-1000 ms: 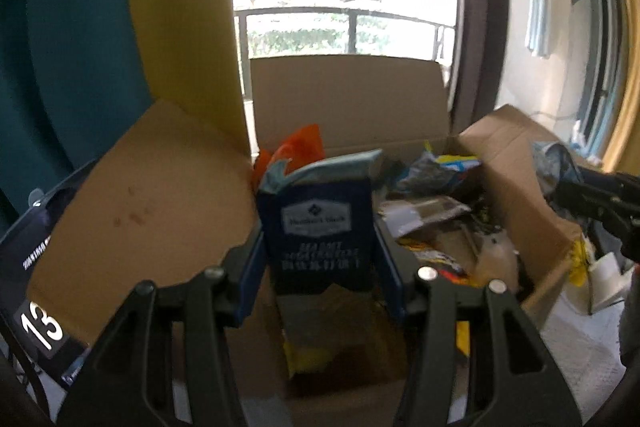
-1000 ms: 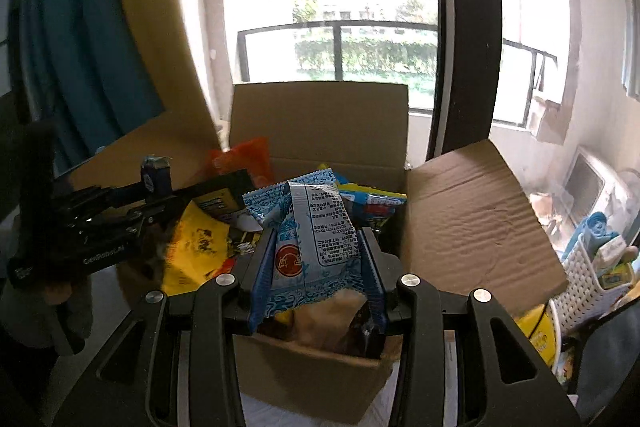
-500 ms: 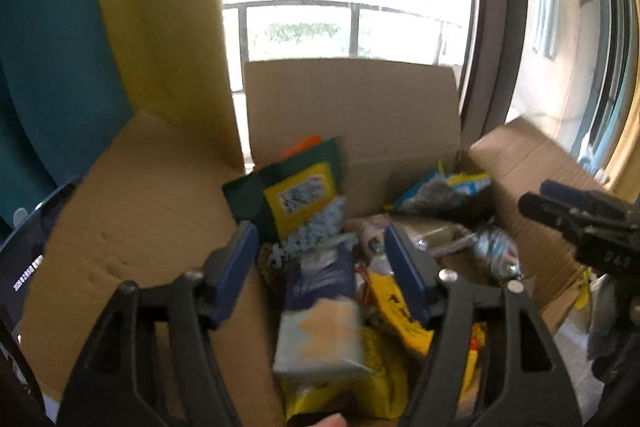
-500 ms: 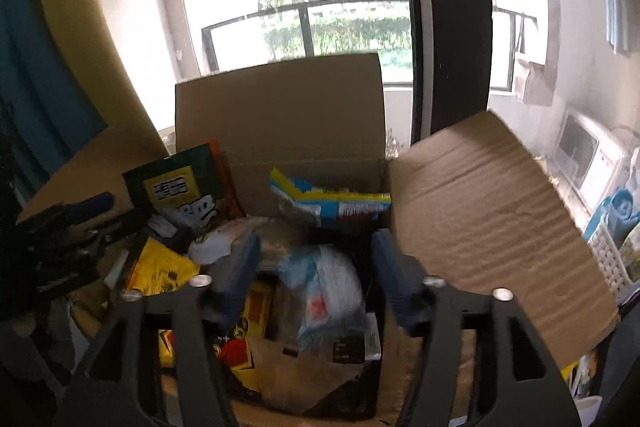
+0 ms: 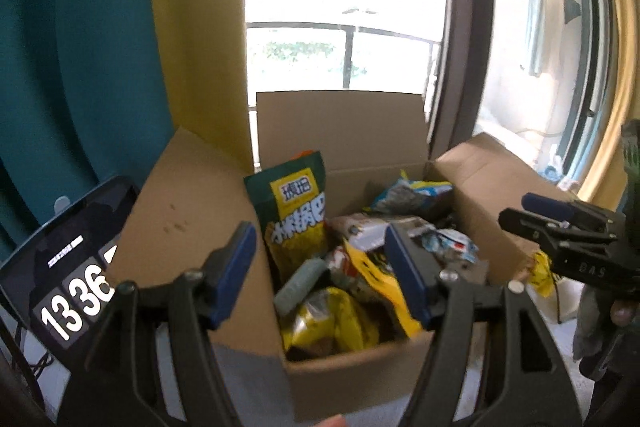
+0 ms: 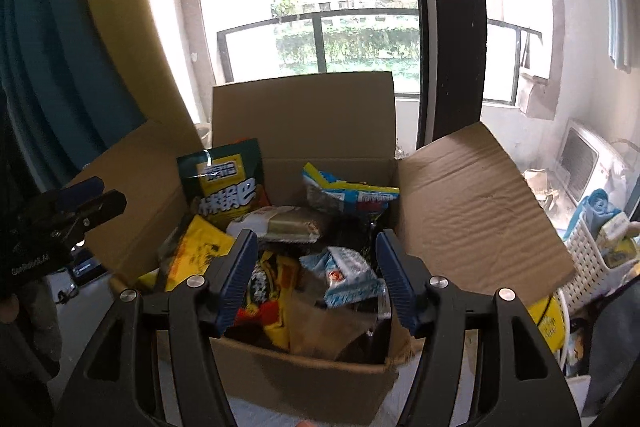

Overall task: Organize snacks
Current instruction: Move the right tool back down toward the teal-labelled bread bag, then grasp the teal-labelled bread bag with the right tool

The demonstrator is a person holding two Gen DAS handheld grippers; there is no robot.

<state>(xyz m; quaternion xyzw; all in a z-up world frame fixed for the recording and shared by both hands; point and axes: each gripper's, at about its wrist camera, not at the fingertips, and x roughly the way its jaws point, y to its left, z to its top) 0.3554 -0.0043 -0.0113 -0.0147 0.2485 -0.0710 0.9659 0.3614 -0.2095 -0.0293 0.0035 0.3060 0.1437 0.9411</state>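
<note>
An open cardboard box (image 5: 360, 375) (image 6: 300, 375) holds several snack packs. A green and yellow bag (image 5: 294, 211) (image 6: 226, 187) stands upright at its back left. A blue and white packet (image 6: 348, 275) (image 5: 448, 245) lies on top of the pile. My left gripper (image 5: 319, 233) hangs open above the box's left side, with nothing between its fingers. My right gripper (image 6: 316, 241) is open over the middle of the box, also empty. Each gripper shows in the other's view: the right gripper (image 5: 560, 227) at the right edge, the left gripper (image 6: 80, 203) at the left edge.
All four box flaps stand open, the right flap (image 6: 476, 211) spread wide. A dark screen with white digits (image 5: 68, 283) leans at the left of the box. A white slatted basket (image 6: 592, 255) sits at the right. Teal and yellow curtains and a window are behind.
Both grippers opened. The left let go of a dark blue box and the right let go of the blue and white packet; both dropped into the cardboard box. The grippers drew back.
</note>
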